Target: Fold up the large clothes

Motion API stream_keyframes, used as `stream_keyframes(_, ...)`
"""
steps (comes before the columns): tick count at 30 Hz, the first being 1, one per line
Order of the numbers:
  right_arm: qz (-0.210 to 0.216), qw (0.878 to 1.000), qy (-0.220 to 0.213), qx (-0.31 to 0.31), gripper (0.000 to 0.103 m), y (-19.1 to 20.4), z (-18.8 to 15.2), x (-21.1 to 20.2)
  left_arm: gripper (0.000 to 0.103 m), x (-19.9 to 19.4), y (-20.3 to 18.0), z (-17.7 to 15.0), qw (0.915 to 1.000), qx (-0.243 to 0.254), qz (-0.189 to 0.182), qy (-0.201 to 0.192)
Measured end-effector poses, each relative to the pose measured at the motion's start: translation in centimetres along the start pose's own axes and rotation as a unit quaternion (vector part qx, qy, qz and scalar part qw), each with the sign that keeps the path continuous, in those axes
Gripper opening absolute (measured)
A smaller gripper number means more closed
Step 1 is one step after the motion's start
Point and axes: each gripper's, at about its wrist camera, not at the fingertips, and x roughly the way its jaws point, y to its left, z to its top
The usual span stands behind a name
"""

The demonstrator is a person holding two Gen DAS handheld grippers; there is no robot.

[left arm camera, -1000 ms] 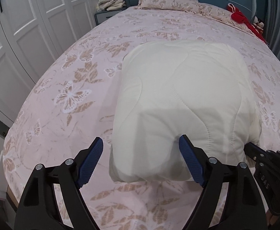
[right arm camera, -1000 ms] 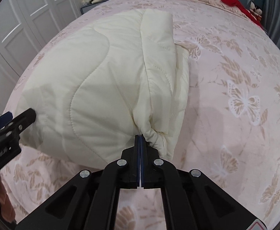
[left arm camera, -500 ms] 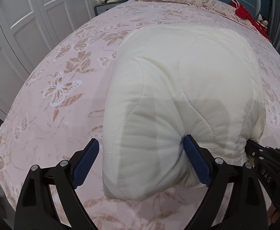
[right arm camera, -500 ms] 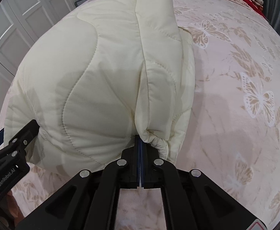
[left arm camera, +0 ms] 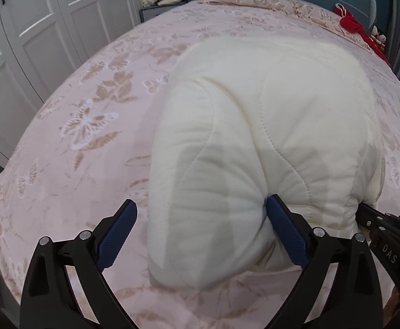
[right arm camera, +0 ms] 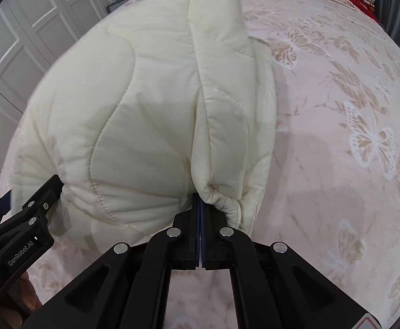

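Right gripper [right arm camera: 200, 205], jaws pressed together, pinches the gathered cuff of a cream quilted jacket [right arm camera: 150, 104]. Left gripper [left arm camera: 200, 219] stands wide apart, its right blue pad [left arm camera: 285, 227] pressing the jacket's bunched edge; its casing reads "GenRobot.AI". Beyond, the jacket lies on a pink butterfly-print bedspread [left arm camera: 90, 126].
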Motion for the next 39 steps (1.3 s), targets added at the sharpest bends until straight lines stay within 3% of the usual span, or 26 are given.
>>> stream_keyframes(4,0.009,0.999,-0.031,0.008,0.000,0.1,-1.2,-4.5,0.091,-3.4,0.2,-0.4,0.9997,0.009,0.012,-0.020)
stream_keyframes(6,0.007,0.999,-0.054,-0.001,0.015,0.6,-2.2,-7.0,0.091,-5.6,0.5,-0.8,0.9992,0.010,0.013,-0.038)
stream_keyframes(9,-0.004,0.996,-0.090,-0.013,0.028,1.3,-4.2,-10.7,0.091,-8.6,0.7,-1.7,0.9983,0.008,0.014,-0.056)
stream_keyframes(13,-0.019,0.991,-0.130,-0.019,0.052,2.2,-7.6,-14.5,0.092,-11.6,1.1,-3.6,0.9982,0.000,0.012,-0.059)
stream_keyframes(15,-0.027,0.990,-0.140,-0.021,0.058,2.6,-9.1,-15.6,0.092,-12.7,1.1,-4.9,0.9980,0.001,0.015,-0.061)
stream_keyframes(26,-0.040,0.987,-0.156,-0.021,0.070,2.8,-15.4,-18.4,0.095,-17.0,1.0,-10.6,0.9975,0.008,0.023,-0.067)
stream_keyframes(30,-0.052,0.985,-0.161,-0.014,0.085,2.6,-17.2,-18.4,0.098,-17.3,1.3,-12.0,0.9975,0.005,0.030,-0.063)
stream_keyframes(39,-0.044,0.987,-0.155,-0.006,0.086,2.4,-19.6,-18.2,0.098,-17.9,1.7,-14.5,0.9968,0.004,0.042,-0.068)
